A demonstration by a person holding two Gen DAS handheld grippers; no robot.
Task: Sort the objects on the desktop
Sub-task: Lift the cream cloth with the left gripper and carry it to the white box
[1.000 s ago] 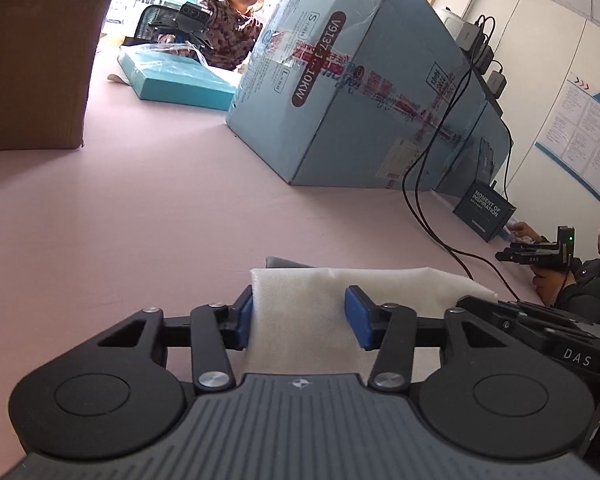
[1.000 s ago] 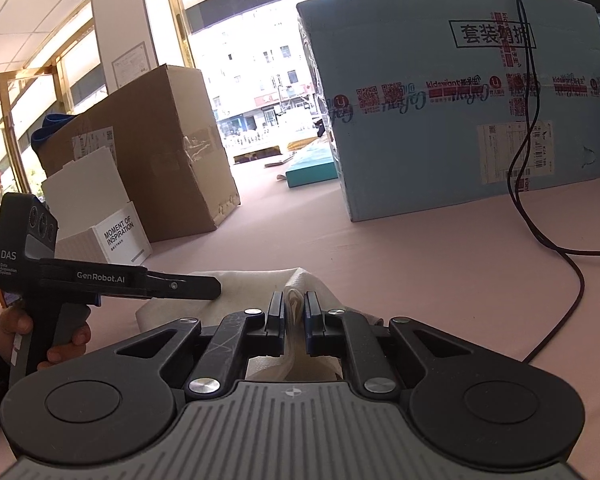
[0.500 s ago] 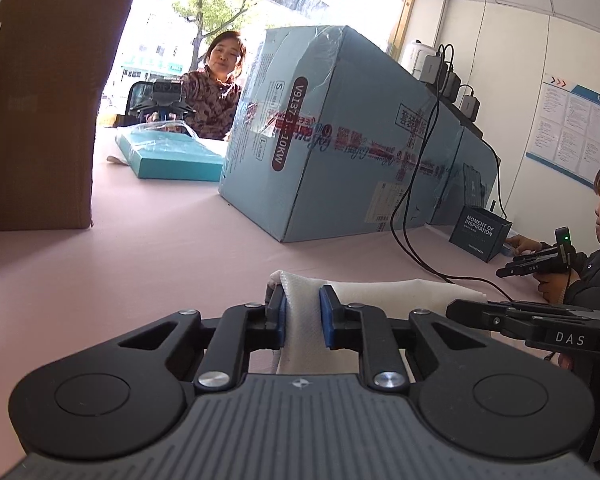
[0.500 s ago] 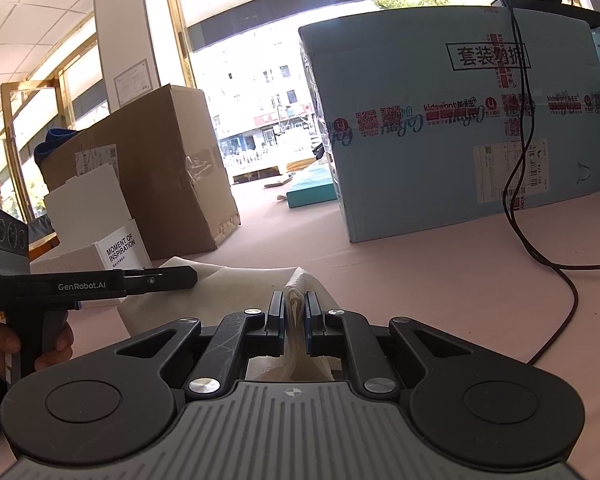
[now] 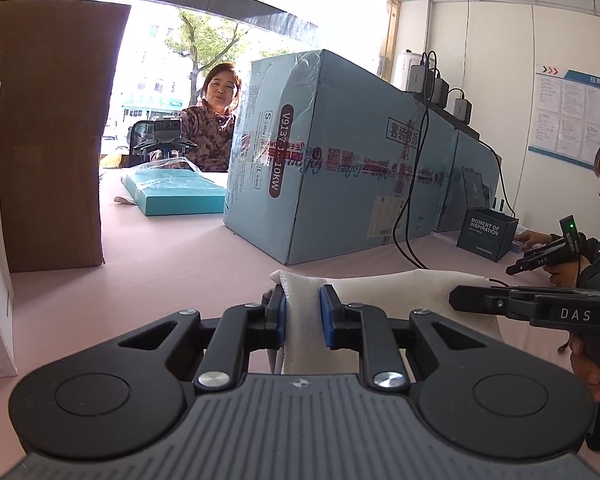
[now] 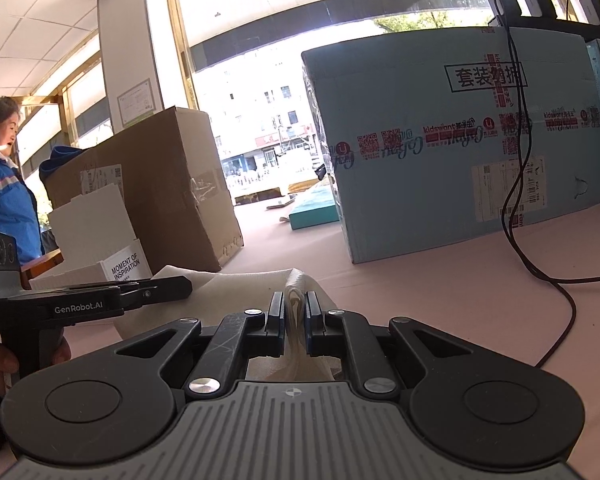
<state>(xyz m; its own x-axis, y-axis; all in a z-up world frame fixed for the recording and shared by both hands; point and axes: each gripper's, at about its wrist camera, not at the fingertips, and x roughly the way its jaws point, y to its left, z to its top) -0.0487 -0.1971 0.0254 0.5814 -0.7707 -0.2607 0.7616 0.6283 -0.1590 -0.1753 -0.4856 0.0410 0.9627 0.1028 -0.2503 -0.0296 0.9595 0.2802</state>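
Observation:
A white cloth is held up off the pink table, stretched between both grippers. My left gripper is shut on one bunched corner of the white cloth. The right gripper is shut on the opposite corner of the cloth, which sags toward the left gripper's body. The right gripper's body shows at the right edge of the left wrist view, with a hand on its handle.
A large light-blue carton stands ahead with black cables trailing onto the table. A brown cardboard box, a white open box, a teal flat box and a dark small box surround the area. People sit nearby.
My left gripper closed on the cloth corner, and both grippers rose, lifting the cloth off the table. The right gripper stayed shut on its corner.

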